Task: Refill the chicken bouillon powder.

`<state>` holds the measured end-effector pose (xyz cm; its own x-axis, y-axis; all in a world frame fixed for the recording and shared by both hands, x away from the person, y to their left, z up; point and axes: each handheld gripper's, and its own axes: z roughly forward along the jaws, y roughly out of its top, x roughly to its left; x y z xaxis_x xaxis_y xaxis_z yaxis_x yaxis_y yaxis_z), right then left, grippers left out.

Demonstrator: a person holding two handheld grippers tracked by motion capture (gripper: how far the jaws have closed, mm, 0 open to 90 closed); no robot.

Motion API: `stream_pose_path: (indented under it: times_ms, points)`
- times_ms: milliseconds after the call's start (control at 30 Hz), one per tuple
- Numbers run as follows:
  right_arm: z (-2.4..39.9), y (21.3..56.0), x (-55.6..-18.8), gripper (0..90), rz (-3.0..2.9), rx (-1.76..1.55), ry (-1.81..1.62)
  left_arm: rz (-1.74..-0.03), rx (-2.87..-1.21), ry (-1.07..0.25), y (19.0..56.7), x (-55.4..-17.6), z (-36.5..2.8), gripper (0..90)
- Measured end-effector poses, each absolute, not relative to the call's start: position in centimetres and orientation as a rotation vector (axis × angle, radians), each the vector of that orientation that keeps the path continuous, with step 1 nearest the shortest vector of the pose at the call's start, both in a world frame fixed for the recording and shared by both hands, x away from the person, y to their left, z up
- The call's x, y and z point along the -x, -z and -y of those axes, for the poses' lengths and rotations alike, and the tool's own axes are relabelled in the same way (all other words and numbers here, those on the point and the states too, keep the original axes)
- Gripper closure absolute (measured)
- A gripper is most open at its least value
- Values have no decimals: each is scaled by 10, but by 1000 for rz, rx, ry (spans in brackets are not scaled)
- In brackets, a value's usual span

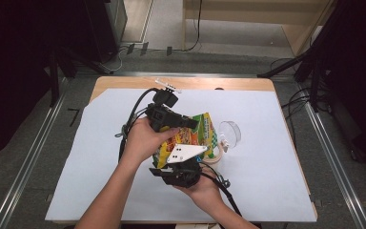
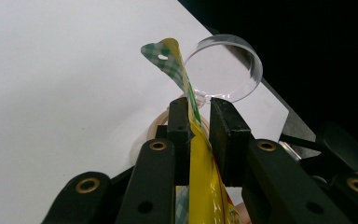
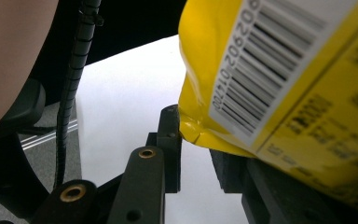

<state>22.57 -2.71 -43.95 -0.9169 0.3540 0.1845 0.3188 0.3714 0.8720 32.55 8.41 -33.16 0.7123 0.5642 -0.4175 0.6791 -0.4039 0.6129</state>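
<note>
Snack bag (image 1: 205,126), yellow with a green check, held up off the white-covered desk (image 1: 100,167) just left of the clear cup (image 1: 229,132), gripped from two sides. Likely step: pulling the top seal apart, so best done slowly and evenly. Left claw (image 2: 200,112) narrow, pinched on the thin upper edge of the bag, with the checked corner sticking out past the tips toward the cup. Right claw (image 3: 196,140) also narrow, closed on the barcode side of the bag on the side farther from the cup, though one pad hidden behind the film, so grip depth hard to judge. Before pulling, worth checking that both claws bite the film itself and not just the crimped lip, since a shallow pinch would probably slip. Better to draw the two claws apart along one line, straight away from each other, without twisting, and to keep the mouth of the bag tilted up so nothing spills. Cup lying on its side, opening facing the bag, close enough to be knocked; safer to keep the pull away from it. Beige ring (image 1: 214,160) on the desk below the bag, just left of the cup, to be left undisturbed.
</note>
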Motion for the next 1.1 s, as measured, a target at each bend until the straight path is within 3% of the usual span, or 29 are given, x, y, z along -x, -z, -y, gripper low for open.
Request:
stream_pose_path:
  times_ms: [1100]
  points:
    - [28,434,-227,762,-2565,-625,-1627,-935,-2099,184,328,-326,-84,785]
